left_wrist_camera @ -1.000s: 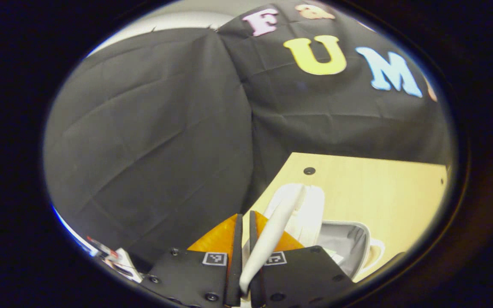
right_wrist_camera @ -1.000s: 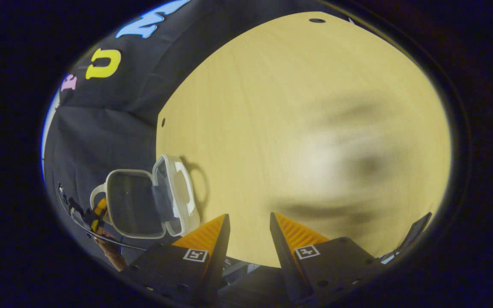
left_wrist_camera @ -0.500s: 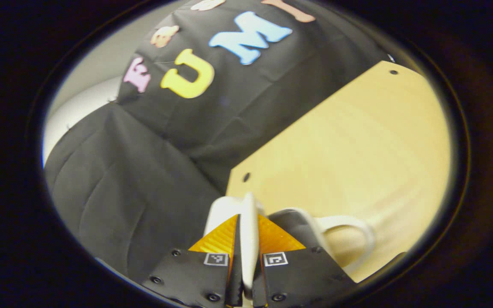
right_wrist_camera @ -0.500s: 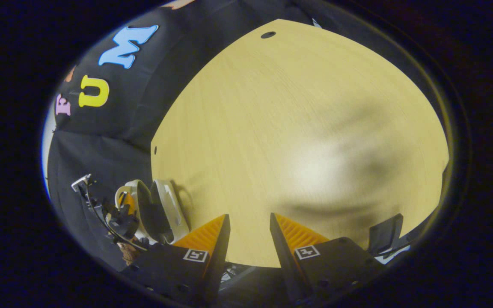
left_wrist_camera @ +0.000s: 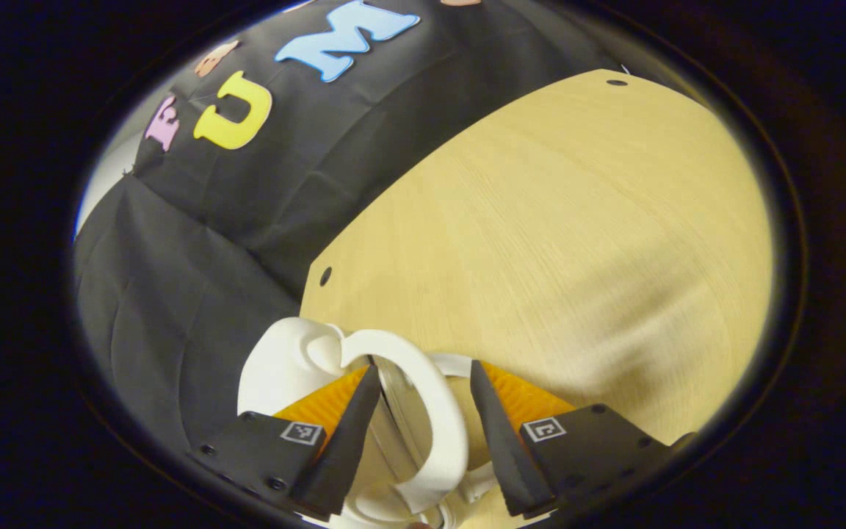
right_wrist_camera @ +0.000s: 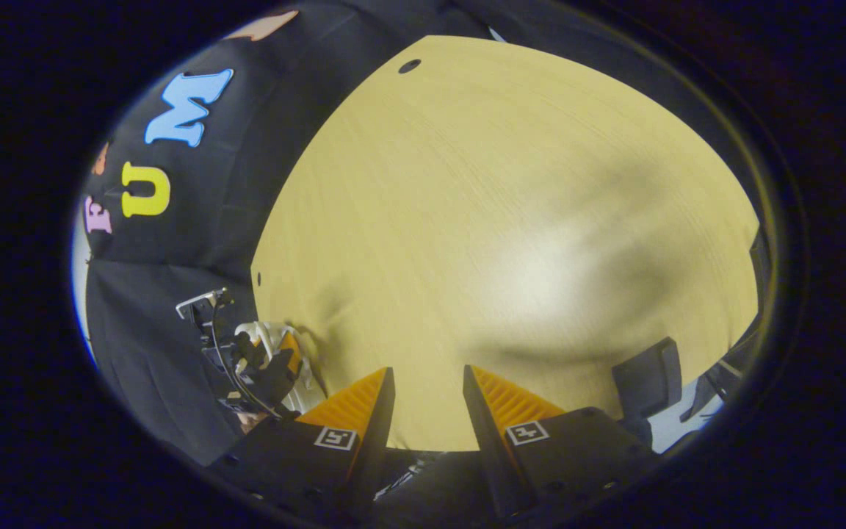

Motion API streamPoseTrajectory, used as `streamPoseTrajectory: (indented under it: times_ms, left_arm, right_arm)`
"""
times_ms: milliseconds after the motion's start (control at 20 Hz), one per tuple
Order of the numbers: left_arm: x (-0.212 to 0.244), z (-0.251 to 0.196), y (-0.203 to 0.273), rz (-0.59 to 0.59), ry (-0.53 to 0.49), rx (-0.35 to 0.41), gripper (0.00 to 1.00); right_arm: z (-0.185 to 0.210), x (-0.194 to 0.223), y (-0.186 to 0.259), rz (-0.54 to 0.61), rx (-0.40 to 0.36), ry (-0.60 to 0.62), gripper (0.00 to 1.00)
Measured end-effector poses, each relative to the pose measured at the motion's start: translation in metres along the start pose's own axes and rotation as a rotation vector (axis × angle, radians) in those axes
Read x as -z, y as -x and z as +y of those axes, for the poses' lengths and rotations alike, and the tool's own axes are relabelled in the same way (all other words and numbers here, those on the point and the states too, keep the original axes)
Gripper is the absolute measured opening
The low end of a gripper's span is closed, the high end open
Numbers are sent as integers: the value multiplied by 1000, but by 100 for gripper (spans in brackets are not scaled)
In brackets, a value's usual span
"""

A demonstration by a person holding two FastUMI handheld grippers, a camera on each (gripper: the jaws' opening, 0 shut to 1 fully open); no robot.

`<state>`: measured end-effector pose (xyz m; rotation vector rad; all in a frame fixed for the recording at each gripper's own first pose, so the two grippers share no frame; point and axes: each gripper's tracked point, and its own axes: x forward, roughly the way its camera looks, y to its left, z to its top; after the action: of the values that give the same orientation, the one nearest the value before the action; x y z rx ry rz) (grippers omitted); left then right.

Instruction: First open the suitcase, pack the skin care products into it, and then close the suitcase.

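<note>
A small white suitcase (left_wrist_camera: 283,360) lies near the table's left corner, its lid down on its base. Its white loop handle (left_wrist_camera: 441,411) runs between the fingers of my left gripper (left_wrist_camera: 423,369), which stands open around it without pressing on it. In the right gripper view the suitcase (right_wrist_camera: 304,367) is far off at the lower left, mostly hidden by the left gripper (right_wrist_camera: 258,371) above it. My right gripper (right_wrist_camera: 427,369) is open over bare table with nothing between its fingers.
The light wooden table (left_wrist_camera: 555,220) stretches away to the right, with a small hole (left_wrist_camera: 325,276) at its near corner. Black cloth wall (left_wrist_camera: 195,242) hangs behind and to the left. A dark object (right_wrist_camera: 643,375) stands past the table's edge at the right.
My left gripper, which was shut on the lid's edge, swung the lid down onto the base and has opened. The right gripper barely moved.
</note>
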<state>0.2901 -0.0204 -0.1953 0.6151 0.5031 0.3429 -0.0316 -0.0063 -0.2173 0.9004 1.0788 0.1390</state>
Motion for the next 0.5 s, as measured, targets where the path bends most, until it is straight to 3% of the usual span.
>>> streamPoseTrajectory:
  times_ms: [200,350,500]
  left_arm:
    - [-20,23,30,-78,28,-34,98]
    - [-37,28,55,-136,35,-35,98]
    - [-79,48,97,-255,73,-43,98]
  right_arm:
    - [12,-2,-4,5,-26,24,58]
    - [26,-5,-7,2,-32,50,58]
    - [38,-23,1,-80,-29,94,58]
